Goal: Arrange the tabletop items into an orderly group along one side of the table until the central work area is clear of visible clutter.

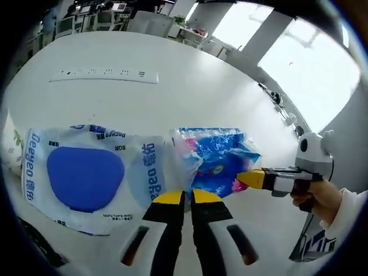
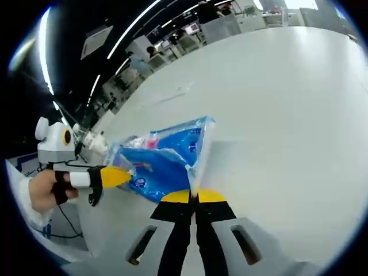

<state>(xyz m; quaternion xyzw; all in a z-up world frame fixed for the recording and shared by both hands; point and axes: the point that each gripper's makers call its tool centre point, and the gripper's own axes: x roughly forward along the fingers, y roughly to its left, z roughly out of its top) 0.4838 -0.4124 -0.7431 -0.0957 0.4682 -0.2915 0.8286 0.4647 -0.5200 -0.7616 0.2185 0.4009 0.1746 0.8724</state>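
A blue printed plastic packet (image 1: 221, 158) lies on the white table (image 1: 190, 86), beside a larger white-and-blue tissue pack (image 1: 86, 175) on its left. My left gripper (image 1: 184, 197) is shut, pinching the packet's clear near flap where the two packs meet. My right gripper (image 1: 248, 178) comes in from the right, held by a hand, and is shut on the packet's right edge. In the right gripper view, the right gripper (image 2: 194, 196) clamps the upturned edge of the blue packet (image 2: 167, 158), and the left gripper (image 2: 122, 175) pinches its far left end.
A white power strip (image 1: 103, 75) lies further back on the table. A small white pack with green print (image 1: 10, 144) sits at the left edge. Small items (image 1: 282, 106) stand along the table's right edge. Desks and chairs (image 1: 98, 17) stand beyond the table.
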